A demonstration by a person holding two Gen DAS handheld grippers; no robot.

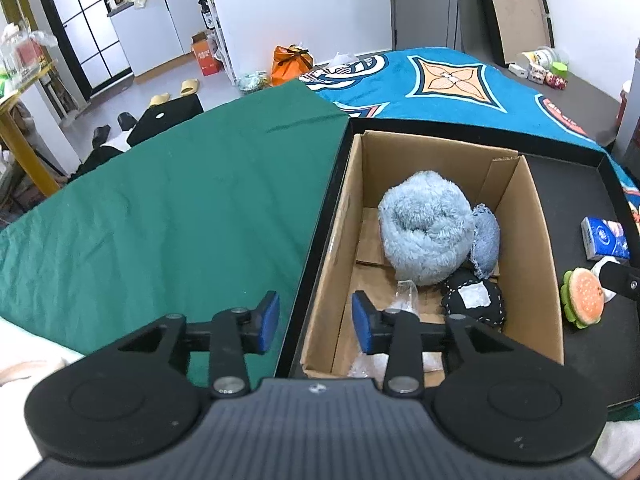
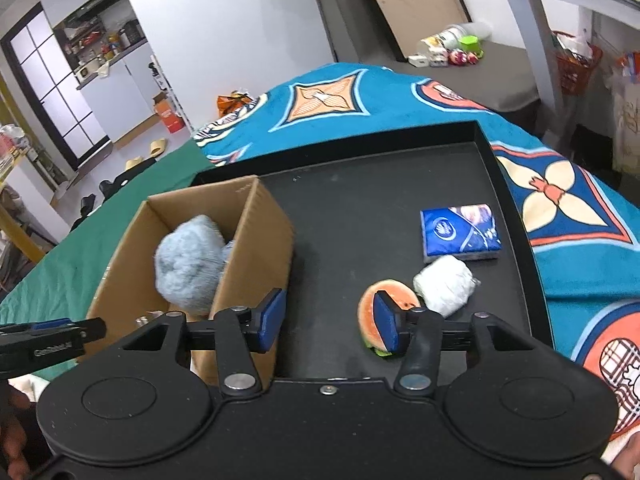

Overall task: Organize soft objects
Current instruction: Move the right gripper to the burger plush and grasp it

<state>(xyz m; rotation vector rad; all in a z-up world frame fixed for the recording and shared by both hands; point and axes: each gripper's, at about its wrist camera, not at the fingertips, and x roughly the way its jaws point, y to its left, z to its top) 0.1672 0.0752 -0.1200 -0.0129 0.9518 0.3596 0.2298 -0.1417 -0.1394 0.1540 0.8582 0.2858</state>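
A cardboard box (image 1: 532, 248) (image 2: 260, 240) stands in a black tray (image 2: 360, 208). It holds a fluffy light-blue roll (image 1: 426, 226) (image 2: 188, 264), a denim pouch (image 1: 486, 240), a black stitched cushion (image 1: 476, 300) and clear plastic wrap (image 1: 406, 294). My left gripper (image 1: 315, 322) is open and empty over the box's left wall. My right gripper (image 2: 330, 320) is open and empty above the tray. A burger plush (image 2: 378, 320) (image 1: 584, 298) lies partly behind its right finger. A white wrapped bundle (image 2: 442, 284) and a blue tissue pack (image 2: 460, 232) (image 1: 604, 238) lie beside it.
A green cloth (image 1: 160, 208) covers the table left of the tray. A patterned blue blanket (image 2: 580, 248) lies behind and to the right. Jars and small items (image 2: 448, 46) sit on a far grey surface.
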